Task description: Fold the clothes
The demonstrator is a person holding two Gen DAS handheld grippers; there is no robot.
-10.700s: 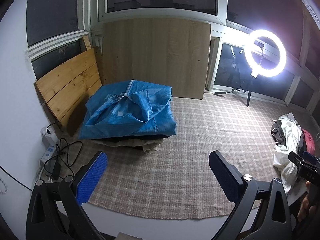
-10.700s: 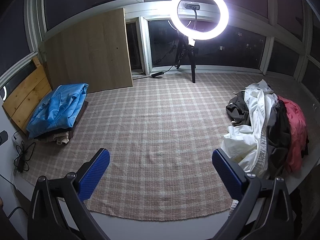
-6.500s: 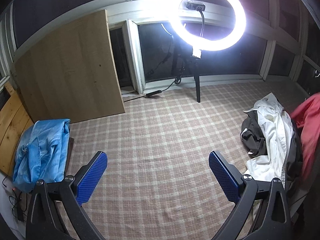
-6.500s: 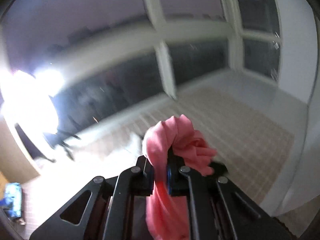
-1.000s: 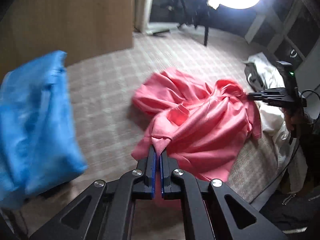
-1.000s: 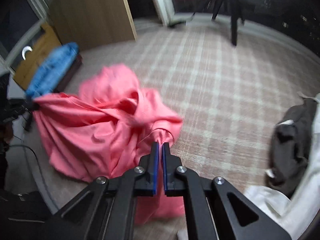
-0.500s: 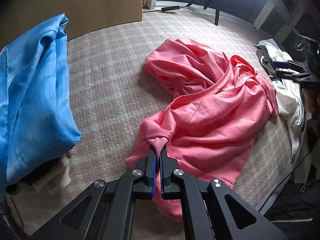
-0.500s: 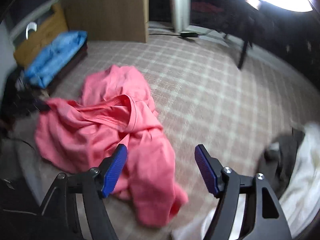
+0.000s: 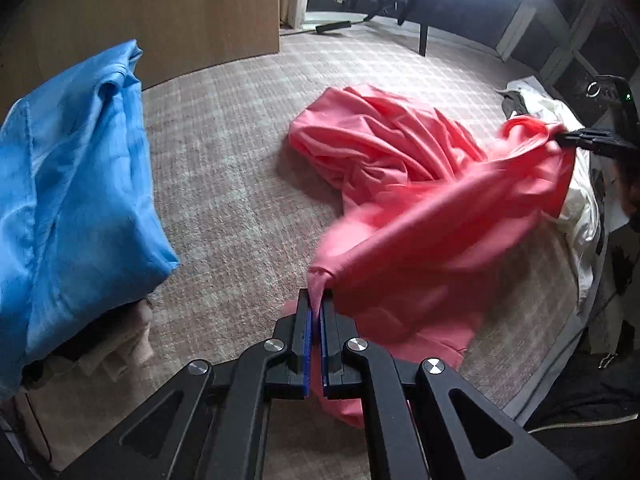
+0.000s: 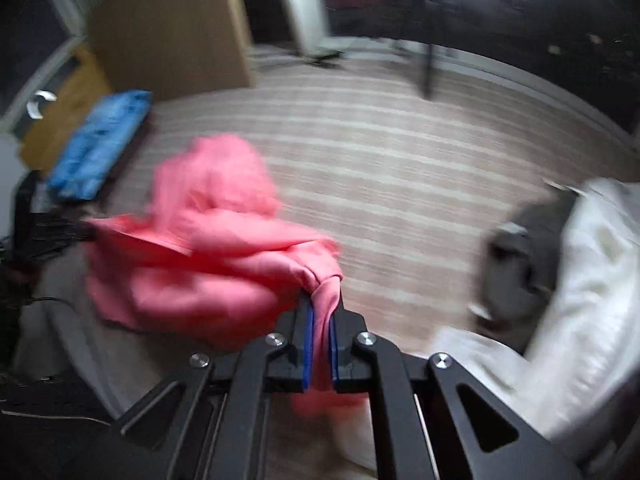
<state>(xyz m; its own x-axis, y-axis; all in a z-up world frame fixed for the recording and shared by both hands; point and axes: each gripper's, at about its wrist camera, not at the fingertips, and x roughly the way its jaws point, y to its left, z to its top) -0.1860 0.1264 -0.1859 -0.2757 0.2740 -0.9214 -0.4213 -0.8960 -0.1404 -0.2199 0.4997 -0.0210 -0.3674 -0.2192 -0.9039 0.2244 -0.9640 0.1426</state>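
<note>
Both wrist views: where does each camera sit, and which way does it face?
Left wrist: on the left gripper, angled down at the plaid rug; shut on the pink cotton garment; right gripper shows at far right.
Right wrist: on the right gripper, angled down; its jaws, just closing, pinch the garment.
Shared: garment, rug, blue folded fabric, both grippers.

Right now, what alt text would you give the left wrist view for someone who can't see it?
A closed left gripper pinches an edge of a pink shirt, stretched toward the right gripper gripping its far side. It hangs over a plaid rug, with folded blue clothing at left and white clothes at right.
</note>
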